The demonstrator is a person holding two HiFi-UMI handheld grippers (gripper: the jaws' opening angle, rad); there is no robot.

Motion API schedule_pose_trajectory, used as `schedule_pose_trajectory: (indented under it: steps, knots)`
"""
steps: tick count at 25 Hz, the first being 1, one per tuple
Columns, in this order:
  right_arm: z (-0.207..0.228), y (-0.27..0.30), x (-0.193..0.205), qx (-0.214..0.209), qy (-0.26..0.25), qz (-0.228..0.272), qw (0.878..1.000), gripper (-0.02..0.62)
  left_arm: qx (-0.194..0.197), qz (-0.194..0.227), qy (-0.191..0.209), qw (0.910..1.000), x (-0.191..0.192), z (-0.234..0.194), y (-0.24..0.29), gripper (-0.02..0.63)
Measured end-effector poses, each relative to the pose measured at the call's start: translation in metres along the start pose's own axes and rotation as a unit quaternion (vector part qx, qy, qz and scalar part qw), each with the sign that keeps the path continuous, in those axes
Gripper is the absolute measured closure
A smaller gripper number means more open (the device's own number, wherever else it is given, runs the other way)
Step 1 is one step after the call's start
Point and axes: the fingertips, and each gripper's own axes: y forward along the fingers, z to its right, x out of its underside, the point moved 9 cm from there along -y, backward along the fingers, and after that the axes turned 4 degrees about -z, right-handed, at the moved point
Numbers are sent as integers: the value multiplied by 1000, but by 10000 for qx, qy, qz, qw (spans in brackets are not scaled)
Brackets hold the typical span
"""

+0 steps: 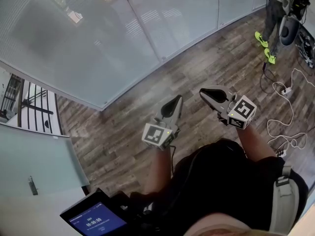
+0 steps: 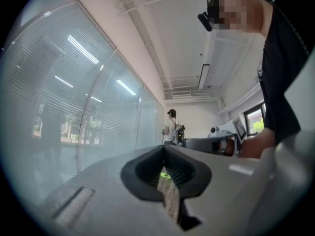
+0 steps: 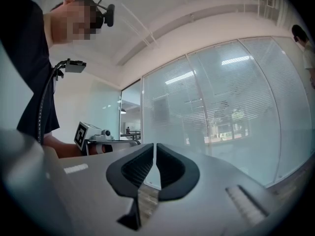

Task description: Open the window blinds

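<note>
The window blinds [image 1: 74,38] hang with their thin horizontal slats shut behind a curved wall of glass panels; they also show as blinds [image 2: 54,97] in the left gripper view and blinds [image 3: 231,107] in the right gripper view. My left gripper [image 1: 176,100] is held level over the wooden floor, well short of the glass, and is shut with nothing in it. My right gripper [image 1: 203,91] hovers beside it on the right, also shut and empty. Up close, the left gripper [image 2: 164,148] has its tips touching. Only a hairline slit parts the jaws of the right gripper [image 3: 154,146].
A person [image 1: 275,9] in yellow-green shoes stands at the far right by the glass. Cables and a power strip [image 1: 286,90] lie on the floor to the right. A tablet screen [image 1: 96,220] sits at my lower left, near a glass door with a handle [image 1: 32,185].
</note>
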Motion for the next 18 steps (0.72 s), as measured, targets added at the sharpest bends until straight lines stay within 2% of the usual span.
schedule_pose_trajectory:
  steps: [7, 9, 18]
  knots:
    - [4, 9, -10, 77, -65, -92, 9999, 578, -53, 91, 152, 9998, -1, -11, 3, 603]
    - [6, 10, -7, 92, -221, -128, 9996, 588, -44, 40, 107, 9999, -3, -11, 4, 603]
    - [2, 18, -14, -6, -341, -18, 9994, 589, -75, 49, 83, 9999, -5, -11, 1, 603]
